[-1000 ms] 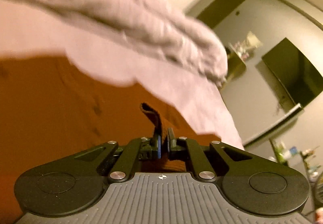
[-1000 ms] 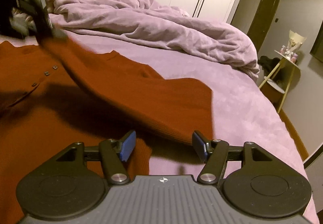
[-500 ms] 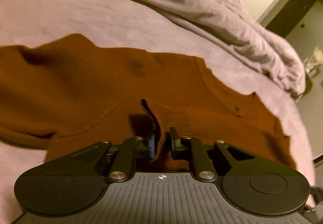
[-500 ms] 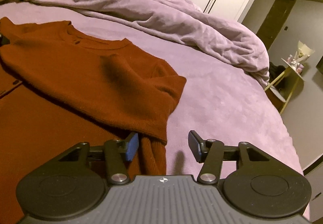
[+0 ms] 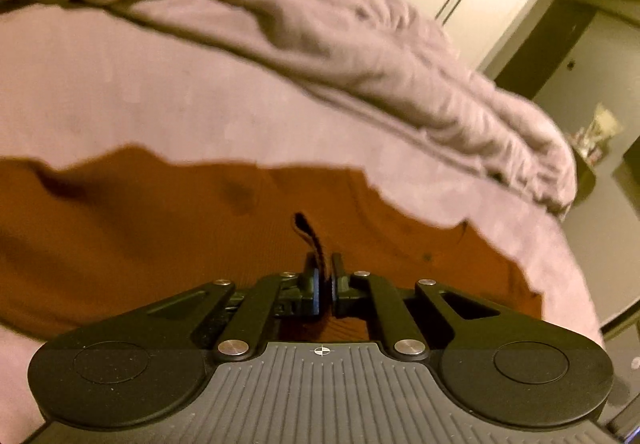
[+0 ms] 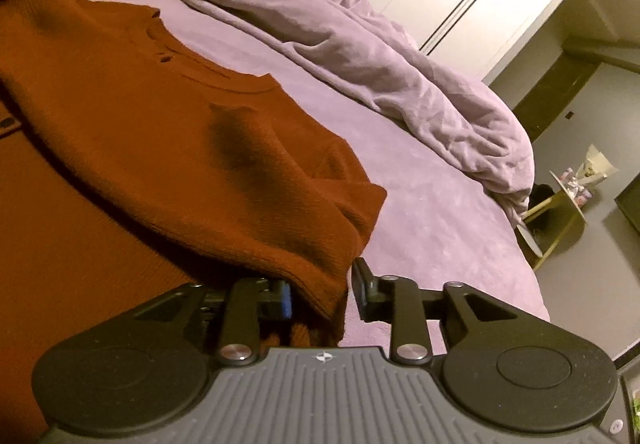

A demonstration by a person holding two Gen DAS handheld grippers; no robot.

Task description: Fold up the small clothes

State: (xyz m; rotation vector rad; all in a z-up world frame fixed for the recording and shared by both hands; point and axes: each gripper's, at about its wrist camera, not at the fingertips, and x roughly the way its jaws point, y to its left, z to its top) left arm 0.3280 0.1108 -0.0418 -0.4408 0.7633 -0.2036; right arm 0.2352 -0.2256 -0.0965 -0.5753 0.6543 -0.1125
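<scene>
With my left gripper (image 5: 325, 280) pinched shut on the rust sweater (image 6: 168, 147) spread on the bed (image 6: 432, 211), my right gripper (image 6: 320, 294) has been closing around its folded sleeve edge but may catch only one layer and undo the fold.

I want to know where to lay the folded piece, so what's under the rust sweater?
The rust sweater lies on the purple bed sheet, which shows bare along its far edge and right side. A lower layer of the same knit sits beneath the folded part; anything else underneath is covered.
</scene>
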